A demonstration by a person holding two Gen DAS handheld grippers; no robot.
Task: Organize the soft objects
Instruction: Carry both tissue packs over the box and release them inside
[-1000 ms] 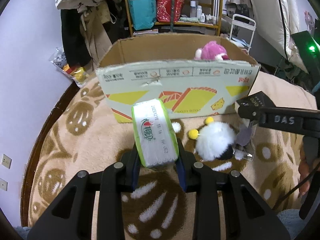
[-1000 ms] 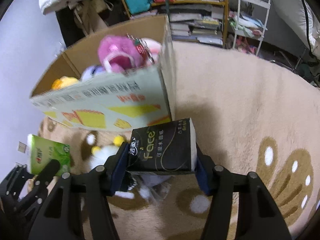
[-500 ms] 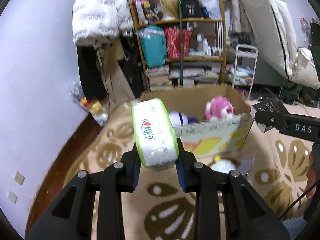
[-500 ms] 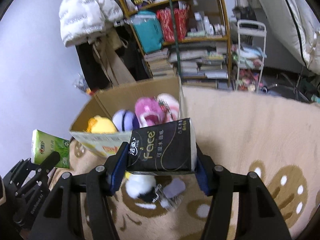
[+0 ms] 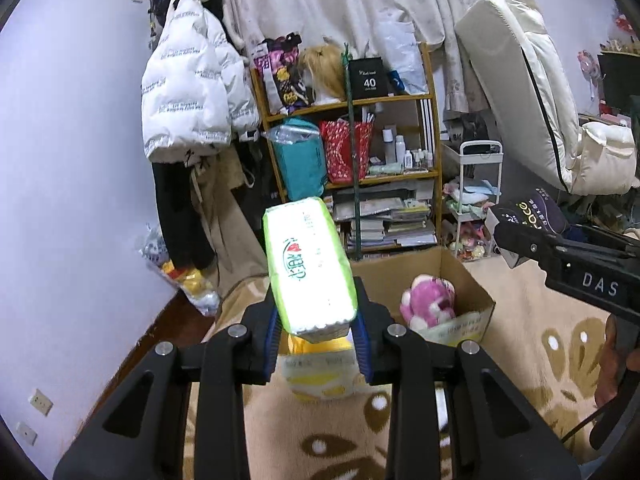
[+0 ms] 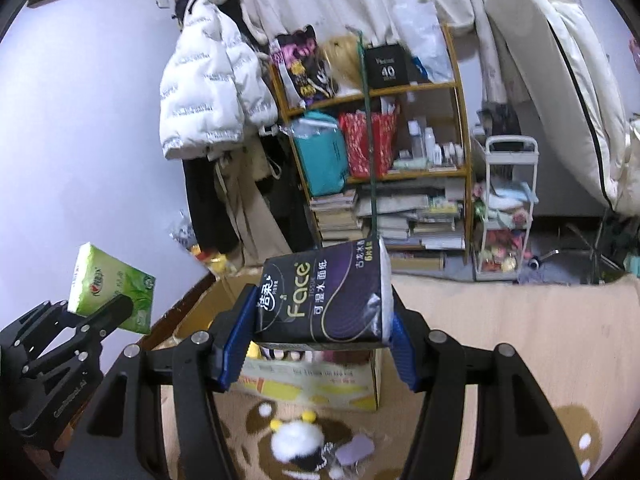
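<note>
1. Green tissue pack [image 5: 308, 268] is sitting clamped in the left claw [image 5: 316, 336], above the cardboard box [image 5: 460, 280].
2. Black tissue pack [image 6: 324, 296] is sitting clamped in the right claw [image 6: 320, 344], above the same box.

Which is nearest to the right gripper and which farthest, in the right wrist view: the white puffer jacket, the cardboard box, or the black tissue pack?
1. Black tissue pack: clamped in the right gripper.
2. Cardboard box: on the rug just beyond and below the pack.
3. White puffer jacket: hanging at the far wall, upper left.
</note>
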